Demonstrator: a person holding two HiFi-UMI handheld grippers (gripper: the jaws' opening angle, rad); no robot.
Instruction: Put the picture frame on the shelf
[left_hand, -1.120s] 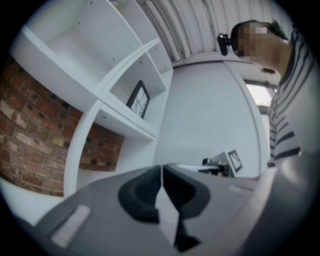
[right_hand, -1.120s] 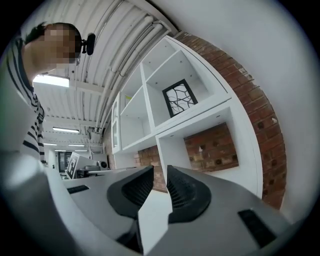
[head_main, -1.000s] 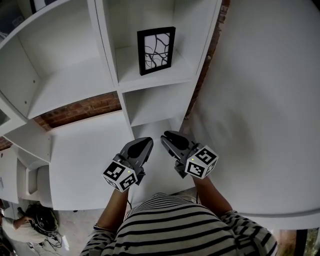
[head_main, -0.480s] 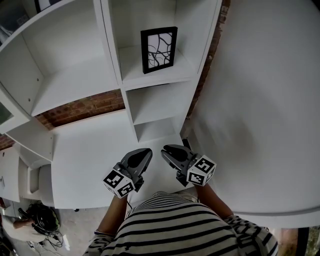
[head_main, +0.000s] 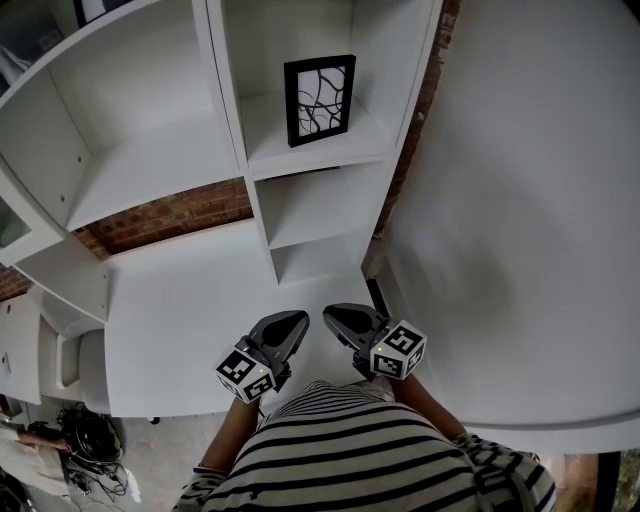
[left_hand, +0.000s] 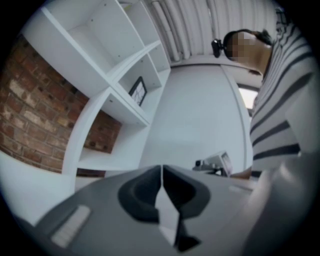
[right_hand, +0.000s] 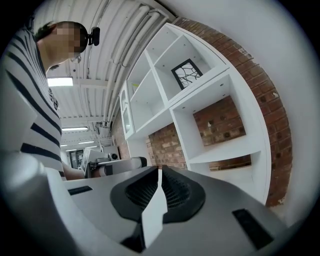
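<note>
We see 1 picture frame (head_main: 320, 100), black with a dark line pattern, standing upright in a compartment of the white shelf (head_main: 150, 175). Well below it, by our striped shirt (head_main: 370, 450), are 2 grippers. The left gripper (head_main: 294, 319) and right gripper (head_main: 331, 313) both have jaws pressed together, holding nothing.

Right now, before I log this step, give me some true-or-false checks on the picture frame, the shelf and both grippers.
1. The picture frame stands upright in a compartment of the shelf. True.
2. The left gripper is clamped on the frame. False: its jaws are together with nothing between them, well clear of the frame.
3. The right gripper has its jaws together and empty. True.
4. The frame lies flat on its face. False: it stands with its patterned front facing out of the compartment.
</note>
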